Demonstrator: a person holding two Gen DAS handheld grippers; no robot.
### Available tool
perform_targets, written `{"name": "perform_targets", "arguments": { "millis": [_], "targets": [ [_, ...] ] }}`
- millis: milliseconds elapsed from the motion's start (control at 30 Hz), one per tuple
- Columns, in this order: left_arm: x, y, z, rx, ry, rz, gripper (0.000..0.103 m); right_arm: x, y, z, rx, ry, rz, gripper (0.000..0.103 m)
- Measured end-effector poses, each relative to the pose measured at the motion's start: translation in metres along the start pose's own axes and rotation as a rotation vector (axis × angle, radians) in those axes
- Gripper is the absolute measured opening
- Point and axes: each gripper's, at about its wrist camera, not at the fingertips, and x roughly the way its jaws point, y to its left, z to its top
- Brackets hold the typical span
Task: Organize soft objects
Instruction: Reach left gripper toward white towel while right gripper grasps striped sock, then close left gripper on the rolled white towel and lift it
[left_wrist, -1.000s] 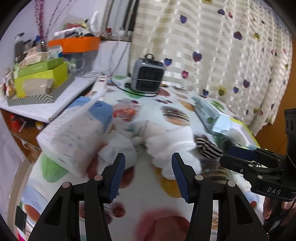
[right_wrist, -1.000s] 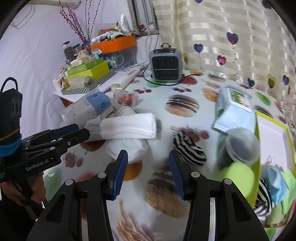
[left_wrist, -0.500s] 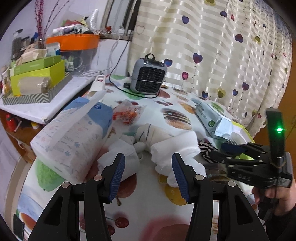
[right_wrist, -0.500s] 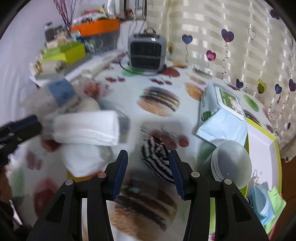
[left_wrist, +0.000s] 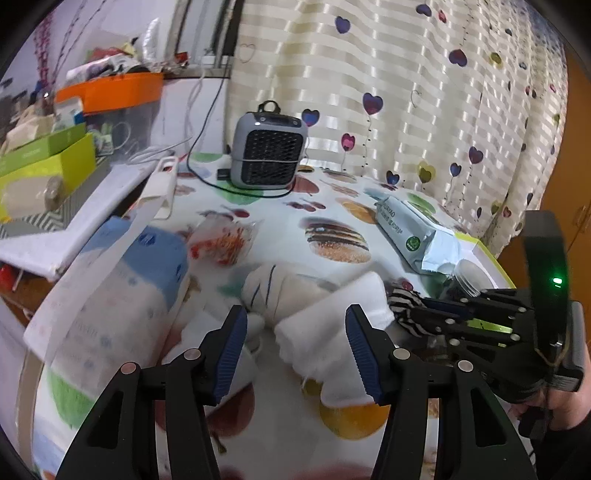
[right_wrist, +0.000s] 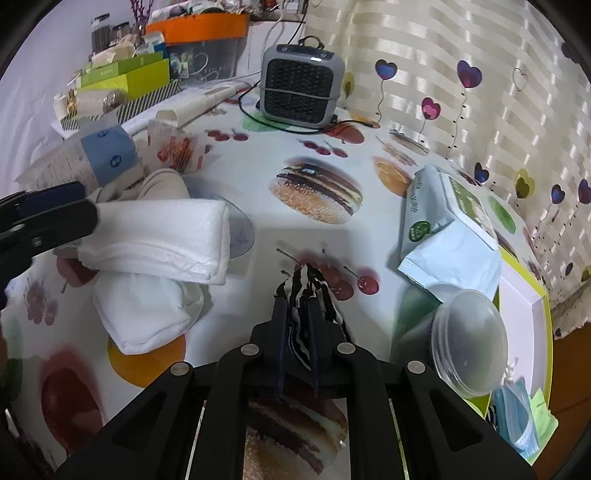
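My right gripper is shut on a black-and-white striped sock on the printed tablecloth; it also shows in the left wrist view. My left gripper is open, its fingers astride a folded white towel, seen in the right wrist view too. A white rolled cloth lies under the towel. A white sock with dark stitching lies behind it.
A blue-and-white soft pack lies at the left. A grey heater stands at the back. A wipes pack, a clear lidded tub and a yellow-green tray with masks sit at the right. Boxes crowd the left shelf.
My right gripper moved down onto the striped sock and shut on it. My left gripper stayed open and edged closer to the white towel.
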Motion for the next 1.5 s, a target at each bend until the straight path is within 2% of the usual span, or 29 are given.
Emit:
{"name": "perform_targets", "arguments": {
  "millis": [367,667,800,833,867,900,1033,1167,1500],
  "targets": [
    [0.032,-0.005,0.004,0.062,0.074,-0.084,0.057,-0.028,-0.006,-0.001,0.077,-0.087,0.082,0.01],
    [0.026,-0.015,-0.002,0.12,0.094,-0.137,0.057,-0.034,-0.008,-0.006,0.1,-0.096,0.109,0.01],
    [0.033,-0.012,0.001,0.119,0.105,-0.127,0.057,-0.033,-0.009,-0.008,0.107,-0.095,0.118,0.01],
    [0.036,-0.011,0.001,0.109,0.113,-0.126,0.055,-0.033,-0.009,-0.008,0.108,-0.095,0.12,0.01],
    [0.039,-0.01,0.001,0.102,0.122,-0.122,0.042,-0.033,-0.009,-0.008,0.107,-0.096,0.121,0.01],
    [0.041,-0.01,0.0,0.103,0.126,-0.115,0.037,-0.033,-0.009,-0.009,0.107,-0.097,0.121,0.01],
    [0.035,-0.011,-0.002,0.106,0.105,-0.1,0.023,-0.035,-0.011,-0.01,0.111,-0.101,0.117,0.01],
    [0.024,-0.012,-0.002,0.097,0.079,-0.078,0.019,-0.04,-0.01,-0.01,0.115,-0.114,0.118,0.01],
    [-0.017,-0.011,0.003,0.05,-0.004,-0.059,0.018,-0.065,-0.011,-0.01,0.131,-0.176,0.132,0.01]
  ]
}}
